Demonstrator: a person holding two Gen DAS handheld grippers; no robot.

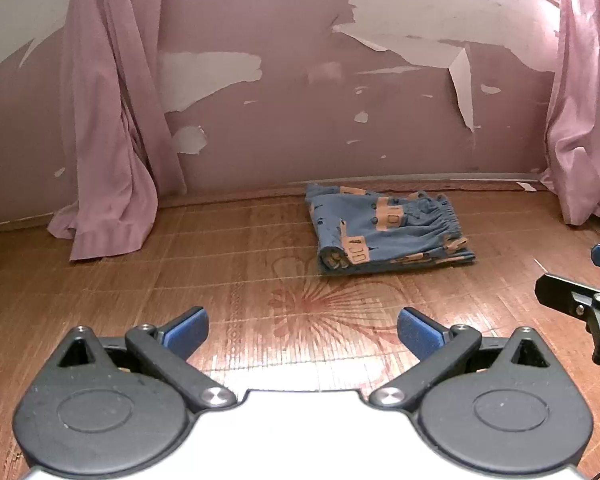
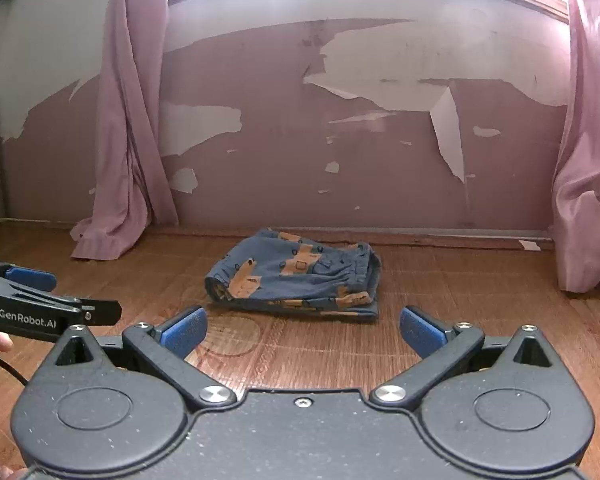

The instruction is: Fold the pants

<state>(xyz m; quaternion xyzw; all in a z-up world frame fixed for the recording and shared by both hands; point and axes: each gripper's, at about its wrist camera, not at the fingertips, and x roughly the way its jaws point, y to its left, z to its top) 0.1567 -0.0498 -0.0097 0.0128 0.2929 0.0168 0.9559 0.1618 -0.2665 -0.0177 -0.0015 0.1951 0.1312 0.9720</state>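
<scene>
Left wrist view: the left gripper (image 1: 302, 330) hangs above the brown woven bamboo mat (image 1: 228, 280) with its blue-padded fingers (image 1: 188, 330) spread wide and nothing between them. The folded blue cotton pants with tan printed patches (image 1: 388, 230) lie flat on the mat, well ahead of the fingertips and somewhat toward the right finger, near the foot of the peeling mauve wall (image 1: 284, 80). The right gripper (image 1: 596, 280) enters at the far right edge, clear of the cloth.

Right wrist view: the right gripper (image 2: 303, 330) likewise stands wide and empty; the pants (image 2: 296, 276) lie just ahead of the gap between its fingers (image 2: 422, 330), closer to the left finger. The left gripper (image 2: 50, 300) shows at the left edge, apart from the fabric.

Judged from its gathered elastic waistband and soft creases, the garment appears light, limp and non-fragile; it would sag and unfold if lifted by one layer. The layered bundle looks already compact, so the fold is probably complete or nearly so. Any further hold seems best taken at the stacked edge nearest the fingertips, pinching all layers together, one gripper at each corner. Pink curtains (image 2: 128, 120) hang well clear.
</scene>
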